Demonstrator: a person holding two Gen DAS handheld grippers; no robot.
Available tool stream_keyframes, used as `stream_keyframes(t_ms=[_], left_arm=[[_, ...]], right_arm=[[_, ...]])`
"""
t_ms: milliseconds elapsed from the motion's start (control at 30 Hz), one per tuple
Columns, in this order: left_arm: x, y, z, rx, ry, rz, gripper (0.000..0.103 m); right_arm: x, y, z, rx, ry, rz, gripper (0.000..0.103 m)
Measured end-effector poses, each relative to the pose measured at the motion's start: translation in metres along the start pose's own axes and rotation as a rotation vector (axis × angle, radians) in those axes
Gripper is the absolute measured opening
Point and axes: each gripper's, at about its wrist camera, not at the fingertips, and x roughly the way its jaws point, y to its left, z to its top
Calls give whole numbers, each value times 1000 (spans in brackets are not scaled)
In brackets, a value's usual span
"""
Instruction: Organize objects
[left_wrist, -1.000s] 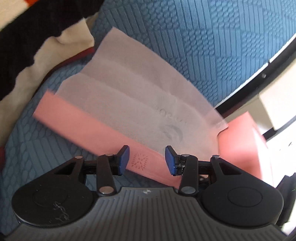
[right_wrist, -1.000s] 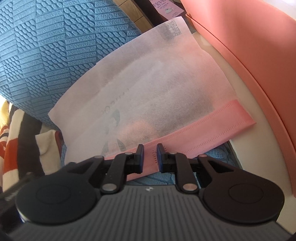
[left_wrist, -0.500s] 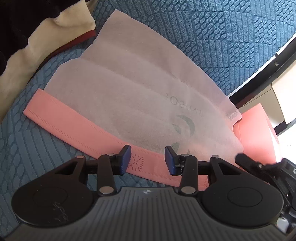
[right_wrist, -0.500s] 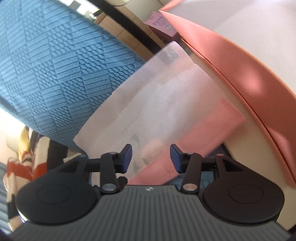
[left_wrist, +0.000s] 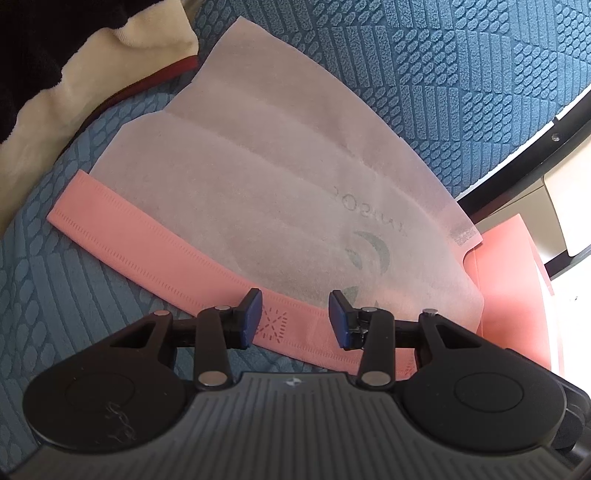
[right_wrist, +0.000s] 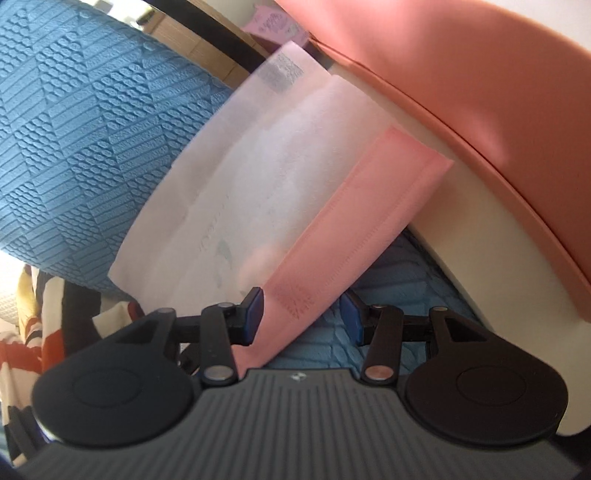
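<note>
The white pouch (left_wrist: 280, 177) with a pink band (left_wrist: 173, 258) along its near edge lies flat on a blue quilted cushion (left_wrist: 66, 332), its far part leaning up against the blue textured backrest (left_wrist: 461, 66). In the left wrist view faint grey lettering and a dark leaf-like print show through the white material toward the right, and a small grey printed patch sits at its right corner. To the right of the pouch is a pink box (left_wrist: 509, 280); to the far left a cream and black blanket (left_wrist: 74, 85) lies on the cushion.

The left gripper (left_wrist: 295, 317) hangs just above the pink band, its jaws parted with a stitched cross mark on the band showing in the gap; the blue pads (left_wrist: 253, 314) do not press on the band, so nothing is held.

In the right wrist view the pouch (right_wrist: 266, 177) runs from the near left up to the far right, its pink band (right_wrist: 354, 221) on the right side next to the cream wall of the pink box (right_wrist: 461, 92). The right gripper (right_wrist: 301, 314) has just been opening: its jaws stand apart with the near end of the band between them, released rather than pinched. A striped blanket (right_wrist: 22, 343) shows at the near left
</note>
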Motion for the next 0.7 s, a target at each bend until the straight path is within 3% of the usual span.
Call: stream_keyframes(t_ms=[167, 267, 433, 700], left_arm=[[0, 2, 0, -19, -2, -6, 47], [0, 2, 1, -28, 0, -9, 47], [-1, 4, 4, -51, 13, -21, 47], [-24, 7, 7, -125, 12, -134, 47]], right_arm=[[1, 5, -8, -16, -6, 98, 45], [8, 14, -14, -54, 0, 96, 40], [10, 19, -17, -72, -8, 62, 14], [4, 21, -14, -101, -5, 93, 8]])
